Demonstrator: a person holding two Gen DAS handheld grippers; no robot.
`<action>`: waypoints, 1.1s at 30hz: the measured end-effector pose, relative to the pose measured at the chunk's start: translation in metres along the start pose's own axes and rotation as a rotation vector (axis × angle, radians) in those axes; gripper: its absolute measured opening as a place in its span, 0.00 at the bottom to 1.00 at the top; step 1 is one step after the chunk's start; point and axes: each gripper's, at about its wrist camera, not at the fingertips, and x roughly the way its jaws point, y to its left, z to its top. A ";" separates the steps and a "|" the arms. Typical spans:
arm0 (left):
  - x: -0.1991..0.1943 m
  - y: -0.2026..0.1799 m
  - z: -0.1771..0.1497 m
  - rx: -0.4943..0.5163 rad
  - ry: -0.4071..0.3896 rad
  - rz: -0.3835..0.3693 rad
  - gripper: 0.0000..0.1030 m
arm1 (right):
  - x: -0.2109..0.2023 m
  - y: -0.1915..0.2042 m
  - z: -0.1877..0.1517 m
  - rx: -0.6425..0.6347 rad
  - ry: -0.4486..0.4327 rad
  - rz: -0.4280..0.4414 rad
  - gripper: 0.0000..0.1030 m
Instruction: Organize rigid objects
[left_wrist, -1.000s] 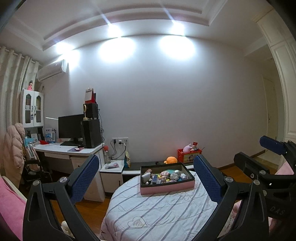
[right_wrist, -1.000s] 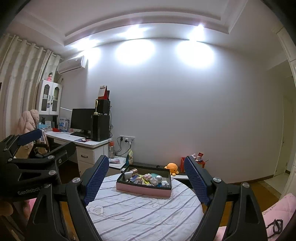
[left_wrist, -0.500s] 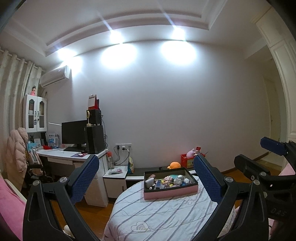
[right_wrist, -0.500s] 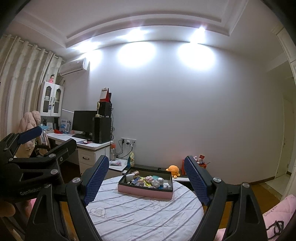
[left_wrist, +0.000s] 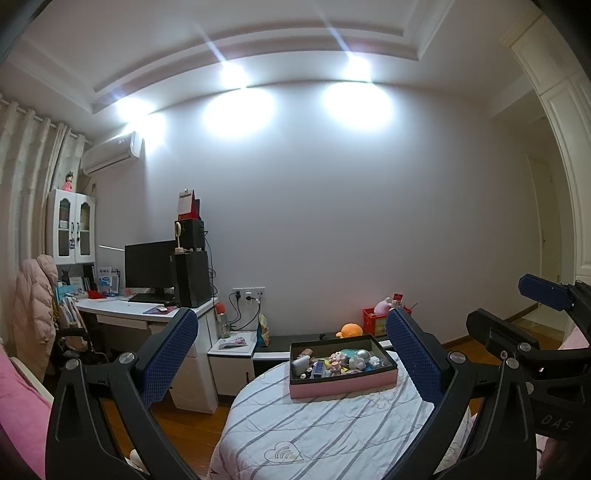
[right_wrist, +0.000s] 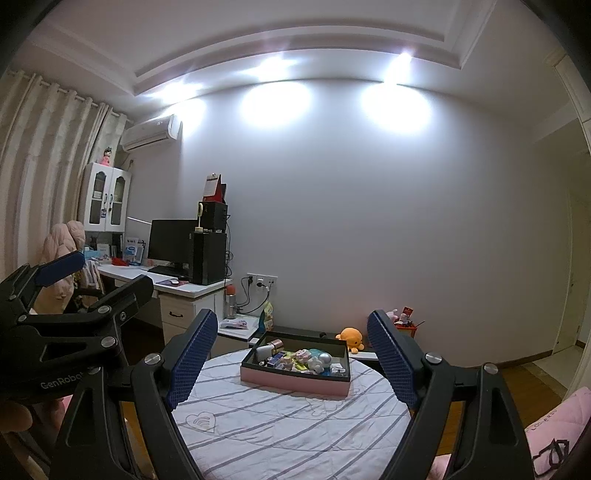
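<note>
A pink box with a dark inside sits on a round table with a striped white cloth. It holds several small objects, among them a silver ball and a white block. My left gripper is open and empty, well short of the box. My right gripper is open and empty, also short of the box. Each gripper shows at the edge of the other's view.
A white desk with a monitor and black speakers stands at the left. A low dark shelf along the wall bears an orange plush toy and a red box. Pink cushions lie at the lower corners.
Both cameras have tilted upward: the table and box sit lower in both views, and more ceiling shows. Both grippers stay open.
</note>
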 end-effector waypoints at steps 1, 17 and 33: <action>0.000 0.000 0.000 0.001 -0.001 0.002 1.00 | 0.001 0.000 0.000 -0.001 0.001 0.000 0.82; 0.000 0.000 -0.001 0.004 -0.004 0.011 1.00 | 0.002 0.001 0.001 -0.002 0.003 0.000 0.82; 0.000 0.000 -0.004 0.006 0.005 0.012 1.00 | 0.005 -0.003 -0.001 -0.004 0.017 0.000 0.82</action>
